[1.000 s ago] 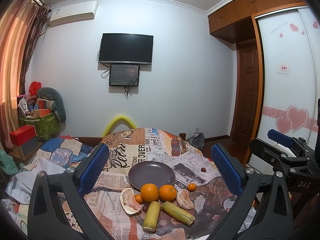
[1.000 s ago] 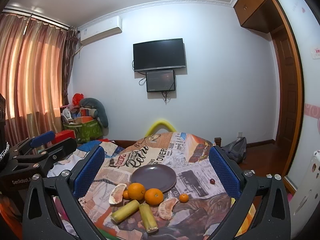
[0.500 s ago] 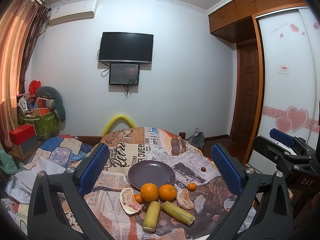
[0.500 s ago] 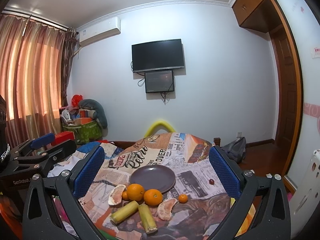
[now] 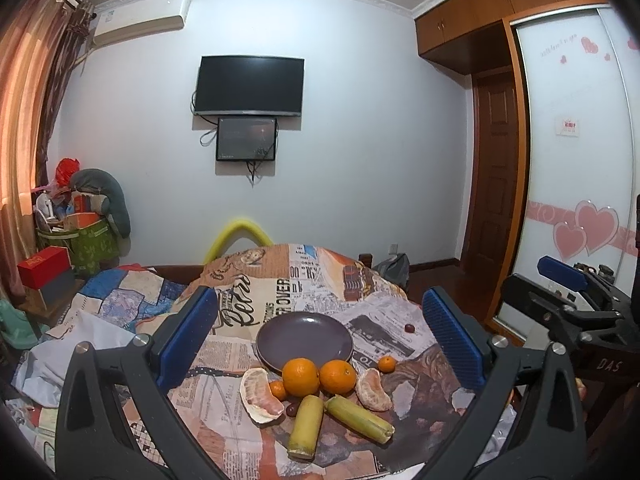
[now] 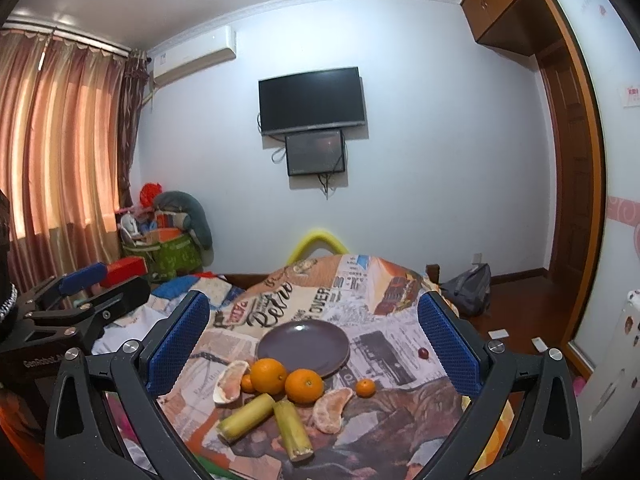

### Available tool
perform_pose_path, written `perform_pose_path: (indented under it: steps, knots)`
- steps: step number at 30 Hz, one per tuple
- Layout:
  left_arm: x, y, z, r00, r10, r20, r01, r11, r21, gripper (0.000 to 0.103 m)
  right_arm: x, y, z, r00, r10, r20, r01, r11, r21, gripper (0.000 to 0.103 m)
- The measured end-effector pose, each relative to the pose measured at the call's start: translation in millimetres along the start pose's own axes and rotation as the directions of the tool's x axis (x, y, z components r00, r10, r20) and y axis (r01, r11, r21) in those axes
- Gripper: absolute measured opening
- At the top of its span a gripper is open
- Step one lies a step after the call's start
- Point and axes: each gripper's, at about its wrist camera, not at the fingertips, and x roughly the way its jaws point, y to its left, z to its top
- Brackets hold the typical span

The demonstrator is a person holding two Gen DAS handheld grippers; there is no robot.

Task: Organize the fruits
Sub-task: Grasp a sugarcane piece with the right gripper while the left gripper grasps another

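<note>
Nothing had moved on the table (image 5: 248, 364); both grippers, left (image 5: 320, 340) and right (image 6: 314, 336), hung released and empty above the plate (image 5: 304, 338) and oranges (image 5: 301, 377).

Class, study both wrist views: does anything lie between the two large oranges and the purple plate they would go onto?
Nothing visible does. The two large oranges sit right at the near rim of the purple plate, which is bare. The left gripper and right gripper are both open and hold nothing.
</note>
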Motion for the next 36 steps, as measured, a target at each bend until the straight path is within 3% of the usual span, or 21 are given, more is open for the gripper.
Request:
perform_pose_path:
  steps: [8, 11, 14, 17, 19, 22, 33, 36]
  knots:
    - [36.6, 6.3, -26.0, 0.991, -0.021, -0.133, 0.021, 1.0, -0.003, 0.103, 24.9, -2.0, -21.6, 0.993, -0.001, -0.114, -0.002, 1.0, -0.026, 0.103]
    - [52.4, 11.9, -38.5, 0.983, 0.006, -0.183, -0.005, 1.0, 0.006, 0.1, 31.6, -4.6, -30.1, 0.989, -0.016, -0.145, 0.01, 0.999, -0.039, 0.103]
    - [69.6, 19.5, -52.0, 0.968, 0.012, -0.249, -0.012, 1.0, 0.004, 0.09, 41.7, -8.8, -40.3, 0.981, -0.003, -0.192, -0.006, 0.999, -0.045, 0.103]
    - [86.7, 28.9, -66.4, 0.95, 0.011, -0.311, -0.015, 1.0, -0.01, 0.088, 53.2, -13.8, -48.7, 0.968, 0.041, -0.248, -0.047, 0.999, -0.022, 0.101]
    - [97.9, 34.4, -76.1, 0.937, 0.011, -0.35, -0.02, 1.0, -0.022, 0.083, 62.9, -15.1, -57.1, 0.956, 0.057, -0.288, -0.064, 0.998, -0.015, 0.092]
    - [113.6, 42.0, -90.8, 0.909, -0.004, -0.418, -0.011, 0.999, -0.034, 0.075, 80.3, -16.6, -70.6, 0.93, 0.08, -0.359, -0.089, 0.996, -0.007, 0.082]
    - [149.0, 48.9, -133.9, 0.829, -0.038, -0.558, 0.023, 0.999, -0.034, 0.067, 133.1, -10.5, -118.8, 0.81, 0.212, -0.546, -0.197, 0.977, 0.087, 0.048]
    - [157.3, 52.6, -143.7, 0.804, -0.065, -0.591, 0.039, 0.998, -0.057, 0.055, 143.8, -6.3, -128.5, 0.775, 0.25, -0.581, -0.229, 0.967, 0.111, 0.039]
